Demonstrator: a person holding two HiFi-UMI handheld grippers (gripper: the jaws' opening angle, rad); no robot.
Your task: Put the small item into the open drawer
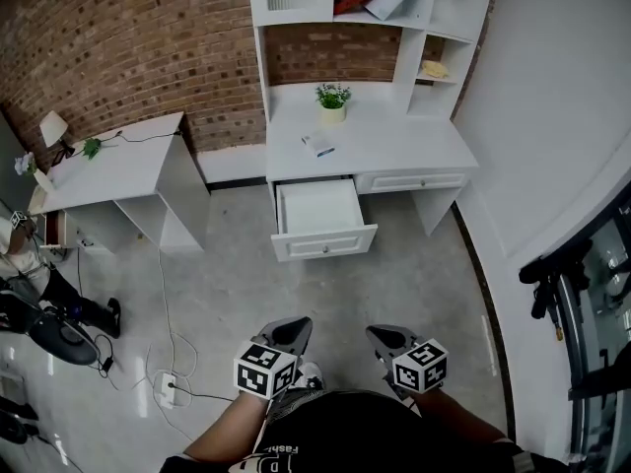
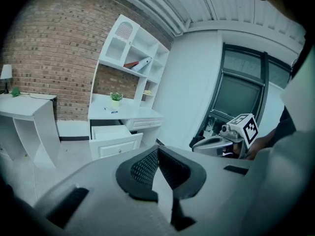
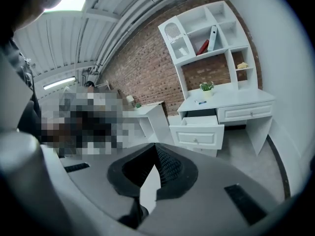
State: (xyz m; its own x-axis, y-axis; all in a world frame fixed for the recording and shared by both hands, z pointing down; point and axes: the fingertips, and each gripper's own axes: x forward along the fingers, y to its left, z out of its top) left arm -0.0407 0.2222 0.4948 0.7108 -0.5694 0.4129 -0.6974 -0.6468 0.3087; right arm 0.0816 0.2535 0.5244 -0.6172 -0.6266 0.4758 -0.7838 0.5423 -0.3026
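The small item [image 1: 317, 146] is a flat white and blue object lying on the top of the white desk [image 1: 394, 146], in front of a potted plant [image 1: 332, 101]. Below it the left drawer [image 1: 320, 220] stands pulled out and looks empty. In the left gripper view the item [image 2: 110, 110] and drawer [image 2: 110, 132] are far ahead; the right gripper view also shows the drawer [image 3: 199, 129]. Both grippers are well back from the desk, over the floor. My left gripper [image 1: 293, 330] and right gripper [image 1: 383, 337] are shut with nothing between their pads.
A second white desk [image 1: 118, 170] with a lamp [image 1: 51, 126] stands at the left. Cables and a power strip [image 1: 168, 387] lie on the floor near my left side. A person's leg [image 1: 69, 299] is at far left. A dark window frame [image 1: 582, 294] runs along the right.
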